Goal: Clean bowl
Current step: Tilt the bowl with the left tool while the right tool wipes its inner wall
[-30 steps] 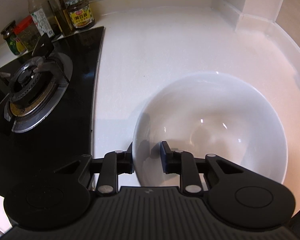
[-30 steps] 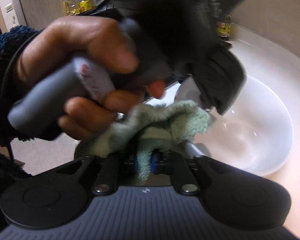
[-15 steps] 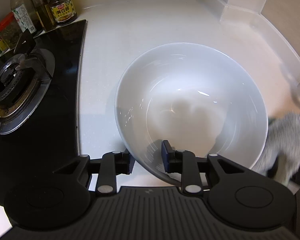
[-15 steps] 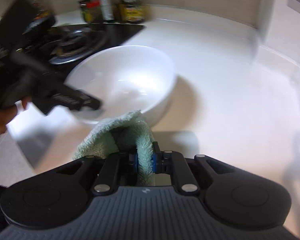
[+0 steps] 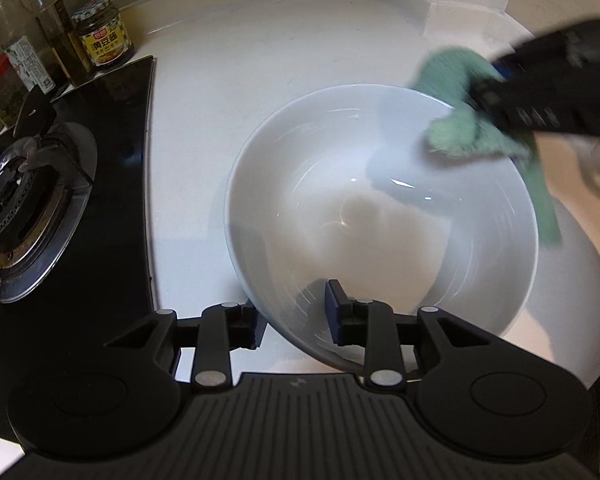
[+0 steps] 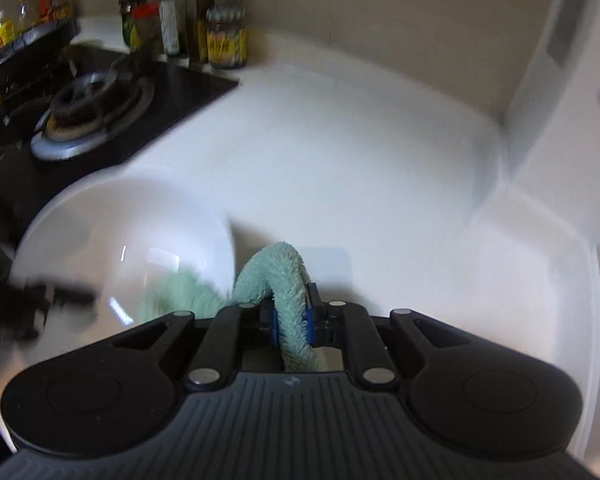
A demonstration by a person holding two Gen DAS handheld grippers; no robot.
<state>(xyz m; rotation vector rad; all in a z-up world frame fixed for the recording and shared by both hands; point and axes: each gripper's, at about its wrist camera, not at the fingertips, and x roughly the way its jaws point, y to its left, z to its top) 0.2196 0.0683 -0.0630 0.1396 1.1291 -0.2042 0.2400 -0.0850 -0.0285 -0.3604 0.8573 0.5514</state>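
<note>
bowl: big glossy white ceramic bowl (image 5: 380,216) on white counter (image 5: 260,52) beside black gas hob (image 5: 60,184) | L grip (image 5: 296,320): jaws just opened wider, straddling near rim, pads look clear of wall | R grip (image 6: 291,316): clamped on soft green terry cloth (image 6: 284,276) at far rim | handling: prob heavy, slick, breakable; pinch rim firmly, wipe w/ cloth

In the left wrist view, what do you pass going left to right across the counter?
Gas burner → sauce jar → white bowl → green cloth held by the right gripper.
</note>
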